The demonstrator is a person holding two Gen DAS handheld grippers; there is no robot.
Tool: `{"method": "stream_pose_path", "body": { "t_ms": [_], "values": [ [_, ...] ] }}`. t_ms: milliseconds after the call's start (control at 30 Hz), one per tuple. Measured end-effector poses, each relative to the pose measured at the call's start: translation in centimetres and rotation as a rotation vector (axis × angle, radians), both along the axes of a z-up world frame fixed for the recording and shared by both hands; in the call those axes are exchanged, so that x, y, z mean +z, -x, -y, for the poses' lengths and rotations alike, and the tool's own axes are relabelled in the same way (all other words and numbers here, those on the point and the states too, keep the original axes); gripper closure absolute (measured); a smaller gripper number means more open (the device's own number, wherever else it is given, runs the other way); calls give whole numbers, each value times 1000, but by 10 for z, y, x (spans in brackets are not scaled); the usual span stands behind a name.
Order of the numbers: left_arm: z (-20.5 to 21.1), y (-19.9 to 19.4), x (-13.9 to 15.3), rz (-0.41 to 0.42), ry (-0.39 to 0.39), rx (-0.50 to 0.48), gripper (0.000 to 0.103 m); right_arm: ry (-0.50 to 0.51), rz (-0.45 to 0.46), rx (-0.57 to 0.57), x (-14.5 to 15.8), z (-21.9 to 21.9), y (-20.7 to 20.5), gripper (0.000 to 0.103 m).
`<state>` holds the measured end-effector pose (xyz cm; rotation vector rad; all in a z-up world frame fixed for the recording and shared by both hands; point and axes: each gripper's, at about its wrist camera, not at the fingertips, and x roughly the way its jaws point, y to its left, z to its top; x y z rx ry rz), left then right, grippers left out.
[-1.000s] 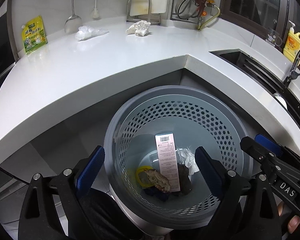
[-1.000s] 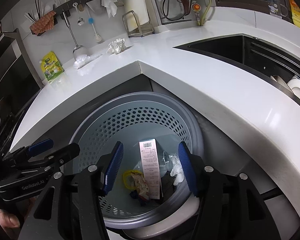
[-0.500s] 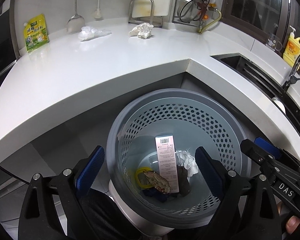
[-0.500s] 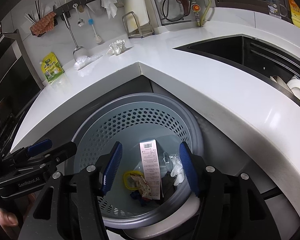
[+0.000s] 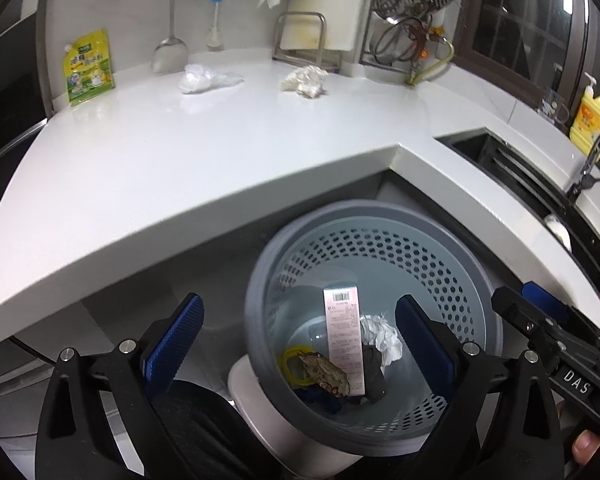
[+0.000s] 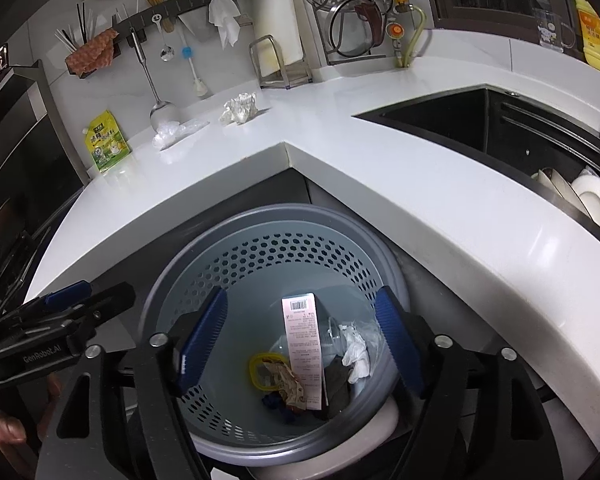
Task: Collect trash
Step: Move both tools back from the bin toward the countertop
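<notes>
Hovering over the bin [image 6: 260, 256], both jaws opening and empty, we should next reach for the crumpled tissue [image 5: 305, 81] on the desk [image 5: 220, 152], approaching low.

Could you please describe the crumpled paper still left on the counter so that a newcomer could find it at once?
Start at the white corner counter and look to its back edge, by the metal rack. The crumpled paper lies just in front of that rack; it is opaque and cream, unlike the clear plastic wrap to its left.

The white L-shaped tabletop [image 5: 204, 152] carries a crumpled paper wad [image 5: 305, 80] at twelve o'clock, clear plastic wrap [image 5: 204, 80] at eleven, and a yellow-green pouch [image 5: 87, 68] at ten.
</notes>
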<state>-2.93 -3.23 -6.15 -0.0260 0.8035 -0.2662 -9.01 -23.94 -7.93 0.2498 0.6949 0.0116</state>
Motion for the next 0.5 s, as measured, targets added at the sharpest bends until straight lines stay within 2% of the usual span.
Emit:
{"method": "stream_pose_path", "body": {
  "t_ms": [233, 500],
  "values": [
    [-19, -8, 24, 73, 0, 38, 7, 13, 17, 24, 13, -10, -12, 24],
    [-44, -44, 44, 127, -40, 94, 7, 47, 32, 50, 33, -20, -48, 23]
  ]
}}
